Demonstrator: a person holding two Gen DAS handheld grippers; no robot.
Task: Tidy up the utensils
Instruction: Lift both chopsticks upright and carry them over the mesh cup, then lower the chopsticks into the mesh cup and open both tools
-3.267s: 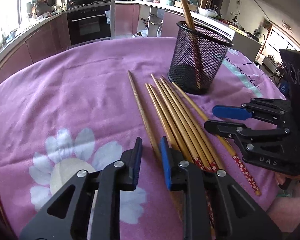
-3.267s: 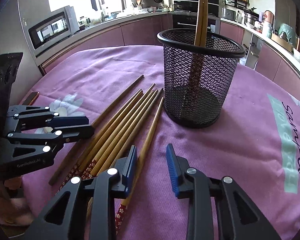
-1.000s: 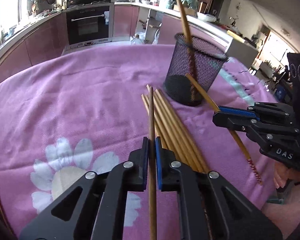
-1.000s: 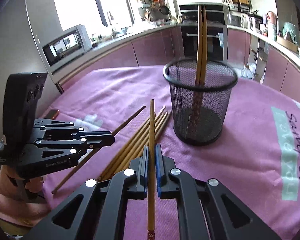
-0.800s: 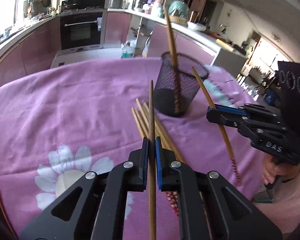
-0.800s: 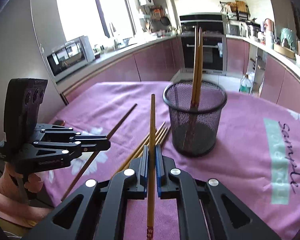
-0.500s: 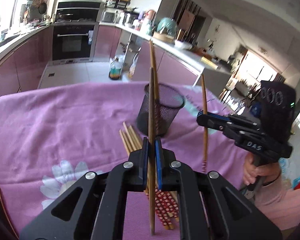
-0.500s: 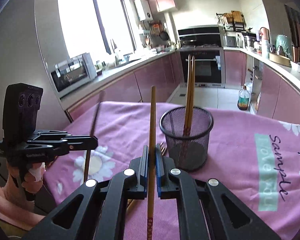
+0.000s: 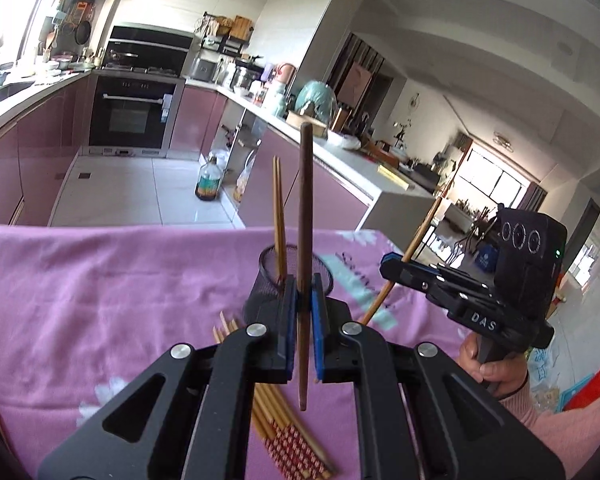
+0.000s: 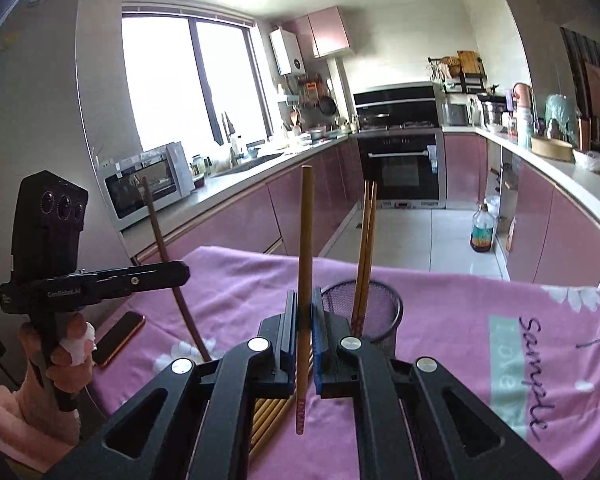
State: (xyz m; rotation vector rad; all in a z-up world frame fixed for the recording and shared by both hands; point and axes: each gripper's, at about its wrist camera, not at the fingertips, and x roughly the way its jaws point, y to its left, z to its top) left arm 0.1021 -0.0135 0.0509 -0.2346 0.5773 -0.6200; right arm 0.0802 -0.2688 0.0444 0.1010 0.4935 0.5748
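Left claw [image 9: 304,312] pinching dark chopstick [image 9: 305,208], right claw [image 10: 305,320] pinching light chopstick [image 10: 305,240]; we've lifted both off cloth, now upright mid-frame before cup [image 10: 384,312]. We judge drop-in next; rest [image 9: 288,440] lie lower centre.

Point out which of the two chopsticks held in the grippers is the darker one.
The dark brown chopstick, clamped upright in the left gripper. The one in the right gripper is a lighter golden chopstick with a red patterned end.

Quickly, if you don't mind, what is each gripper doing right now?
Left gripper: shut on a dark chopstick.
Right gripper: shut on a light chopstick.
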